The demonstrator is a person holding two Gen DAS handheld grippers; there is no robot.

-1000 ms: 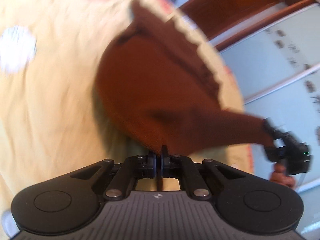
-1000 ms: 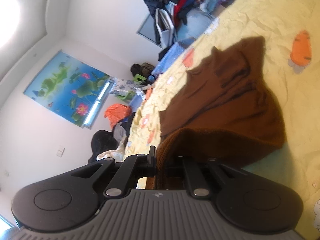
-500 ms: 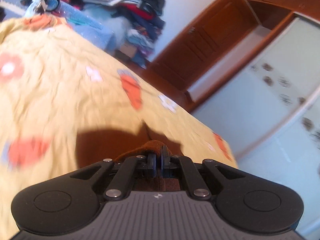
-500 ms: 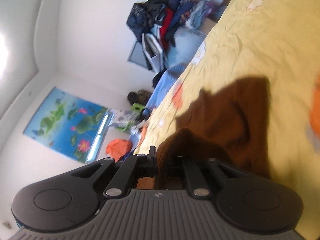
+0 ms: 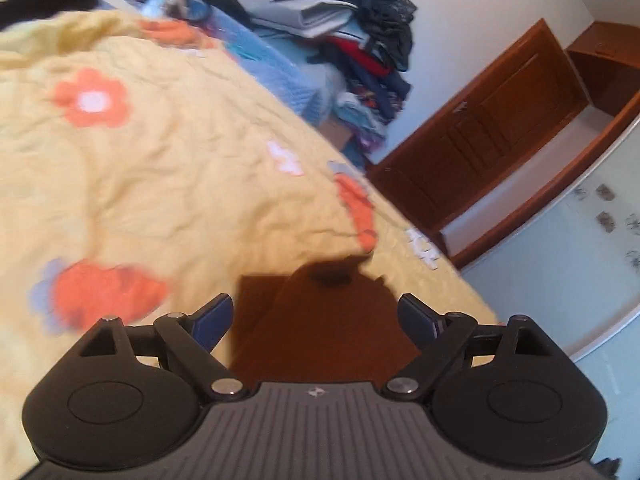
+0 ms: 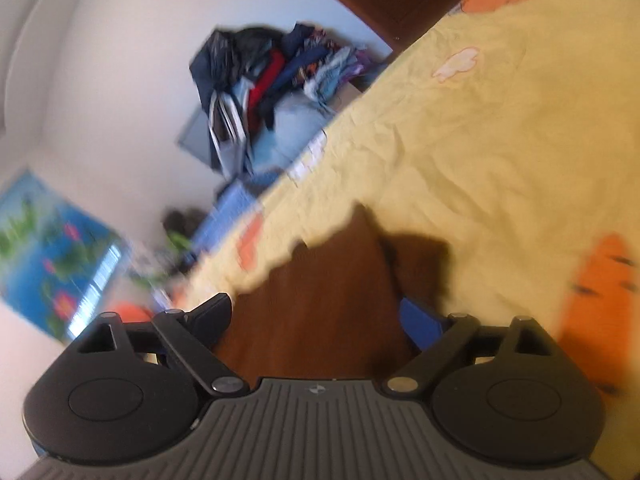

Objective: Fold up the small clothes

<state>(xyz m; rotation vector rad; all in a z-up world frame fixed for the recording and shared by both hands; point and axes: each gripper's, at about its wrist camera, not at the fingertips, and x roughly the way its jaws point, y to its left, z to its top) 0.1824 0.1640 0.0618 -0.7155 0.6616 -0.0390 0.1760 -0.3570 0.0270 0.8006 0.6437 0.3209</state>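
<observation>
A small brown knit garment (image 5: 320, 328) lies on the yellow flowered bedspread (image 5: 160, 184), close under both grippers. My left gripper (image 5: 316, 316) is open, its jaws spread wide above the garment with nothing between them. In the right wrist view the same brown garment (image 6: 320, 304) lies below my right gripper (image 6: 316, 316), which is also open and empty. Only the near part of the garment shows in either view.
A pile of mixed clothes (image 5: 352, 52) sits beyond the bed's far edge, also in the right wrist view (image 6: 272, 80). A brown wooden door (image 5: 492, 128) and a pale wardrobe (image 5: 580, 248) stand at the right. A blue poster (image 6: 52, 252) hangs on the wall.
Both grippers were shut on the brown garment and carried it forward over itself. Now both have opened and let it go, and it lies on the bedspread.
</observation>
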